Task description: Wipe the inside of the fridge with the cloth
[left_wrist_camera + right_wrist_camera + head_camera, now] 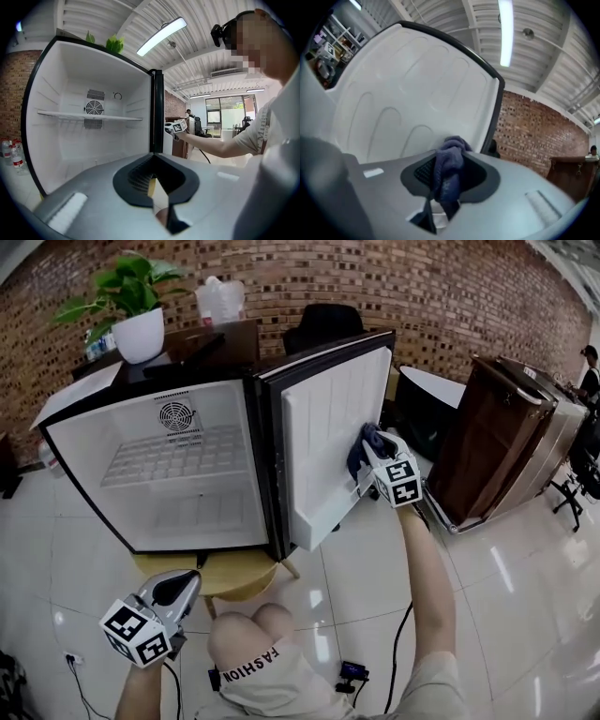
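Note:
The small fridge (84,465) stands open, its white inside and wire shelf (169,457) empty. Its door (328,418) is swung out to the right. My right gripper (367,457) is shut on a bunched dark blue cloth (361,448) and holds it against the door's white inner panel. In the right gripper view the cloth (447,168) fills the jaws, right in front of the ribbed panel (403,108). My left gripper (187,582) hangs low at the front left, shut and empty, and it faces the fridge's inside (93,136).
A potted plant (139,320) and other items sit on top of the fridge. The fridge rests on a round wooden stool (225,573). A brown case (497,432) stands to the right of the door. A cable (398,652) lies on the tiled floor near the person's knee (253,634).

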Motion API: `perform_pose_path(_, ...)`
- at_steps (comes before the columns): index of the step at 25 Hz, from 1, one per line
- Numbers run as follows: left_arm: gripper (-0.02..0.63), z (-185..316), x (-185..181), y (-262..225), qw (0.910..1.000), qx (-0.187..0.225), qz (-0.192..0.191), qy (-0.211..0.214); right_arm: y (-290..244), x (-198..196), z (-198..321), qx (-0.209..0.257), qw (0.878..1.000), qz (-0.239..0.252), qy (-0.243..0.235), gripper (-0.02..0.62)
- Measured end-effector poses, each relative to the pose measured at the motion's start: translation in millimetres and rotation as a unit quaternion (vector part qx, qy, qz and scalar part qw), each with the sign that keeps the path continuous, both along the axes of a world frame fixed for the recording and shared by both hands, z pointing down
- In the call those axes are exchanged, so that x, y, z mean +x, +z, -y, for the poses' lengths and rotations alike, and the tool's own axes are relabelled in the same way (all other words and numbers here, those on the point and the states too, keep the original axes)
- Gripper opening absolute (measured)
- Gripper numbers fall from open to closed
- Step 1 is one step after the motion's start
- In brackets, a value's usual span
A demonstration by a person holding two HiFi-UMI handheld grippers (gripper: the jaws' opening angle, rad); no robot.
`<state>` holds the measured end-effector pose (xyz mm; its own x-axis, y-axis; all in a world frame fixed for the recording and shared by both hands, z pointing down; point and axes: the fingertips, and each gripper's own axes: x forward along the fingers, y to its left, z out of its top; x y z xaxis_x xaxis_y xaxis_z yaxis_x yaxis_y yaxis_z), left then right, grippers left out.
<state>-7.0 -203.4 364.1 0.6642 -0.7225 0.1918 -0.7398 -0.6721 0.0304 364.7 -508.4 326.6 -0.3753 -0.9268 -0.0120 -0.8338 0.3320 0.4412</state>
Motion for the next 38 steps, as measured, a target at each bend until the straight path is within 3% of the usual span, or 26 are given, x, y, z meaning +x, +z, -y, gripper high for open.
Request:
perform_pose_path(2, 0.0, 3.6, -6.2, -0.1, 1.0, 0.0, 0.001, -0.006, -17.6, -44.2, -55.3, 0.033, 0.994, 0.01, -0.105, 0.104)
perform_pose_path(4, 0.0, 6.2, -7.2, 1.6, 1.0, -0.002, 0.003, -0.007, -27.8, -104.7, -131.0, 0.06, 0.967, -0.015, -0.247, 0.106)
perform_pose_path(5, 0.0, 7.1, -6.0, 2.4, 1.0, -0.003, 0.003, -0.005, -22.4, -131.8, -159.7, 0.054, 0.954, -0.046, -0.291, 0.106)
perform_pose_path(6, 0.0, 7.7, -4.3, 3.1, 1.0, -0.004, 0.003, -0.004, -10.3, -153.6, -174.5, 0.034, 0.947, -0.083, -0.307, 0.106)
perform_pose_path(8, 0.0, 8.0, -0.2, 4.6, 1.0, -0.006, 0.004, 0.0, 13.5, -181.9, -171.6, 0.009, 0.943, -0.134, -0.303, 0.106)
perform_pose_path(10, 0.0, 5.8, 4.1, 7.2, 0.9999, -0.007, 0.006, 0.005, 24.6, -183.7, -157.1, -0.003, 0.942, -0.138, -0.307, 0.106)
perform_pose_path(15, 0.0, 2.6, 4.7, 8.2, 0.9999, -0.011, 0.0, 0.009, 40.2, -116.5, -89.6, -0.055, 0.961, -0.15, -0.227, 0.106)
perform_pose_path(17, 0.0, 2.4, -0.3, 5.3, 0.9999, -0.01, -0.002, 0.002, 41.0, -89.5, -55.4, -0.078, 0.968, -0.16, -0.179, 0.104)
perform_pose_path(20, 0.0, 0.8, -2.5, 0.4, 1.0, -0.006, -0.001, -0.002, 43.9, -34.5, 1.1, -0.095, 0.978, -0.174, -0.058, 0.104)
perform_pose_path(22, 0.0, 0.0, -1.9, -0.1, 1.0, -0.005, 0.0, -0.002, 35.2, -8.9, 17.6, -0.082, 0.985, -0.152, 0.006, 0.105)
perform_pose_path(23, 0.0, -0.4, -1.5, 0.4, 1.0, -0.005, 0.001, -0.002, 28.0, -6.7, 12.2, -0.067, 0.989, -0.135, 0.015, 0.104)
perform_pose_path(26, 0.0, 0.6, -1.4, 0.1, 1.0, -0.003, 0.003, -0.001, -9.5, -16.7, -50.4, 0.029, 0.996, -0.08, 0.012, 0.106)
perform_pose_path(28, 0.0, 2.1, -3.7, -1.2, 1.0, -0.002, 0.004, -0.002, -32.4, -17.6, -108.6, 0.092, 0.995, -0.03, 0.007, 0.106)
perform_pose_path(31, 0.0, 4.0, -6.3, -0.8, 1.0, -0.003, 0.006, -0.003, -26.1, -21.5, -175.1, 0.138, 0.99, 0.016, -0.021, 0.106)
perform_pose_path(34, 0.0, 5.8, -2.6, 2.1, 1.0, -0.006, 0.007, 0.0, 31.4, -53.9, -199.6, 0.11, 0.99, -0.013, -0.093, 0.106)
perform_pose_path(36, 0.0, 4.8, 3.0, 5.0, 0.9999, -0.009, 0.006, 0.004, 83.1, -90.2, -202.7, 0.043, 0.987, -0.063, -0.141, 0.106)
perform_pose_path(38, 0.0, 2.5, 8.2, 7.5, 0.9999, -0.011, 0.006, 0.009, 116.2, -128.8, -201.8, -0.002, 0.98, -0.084, -0.178, 0.107)
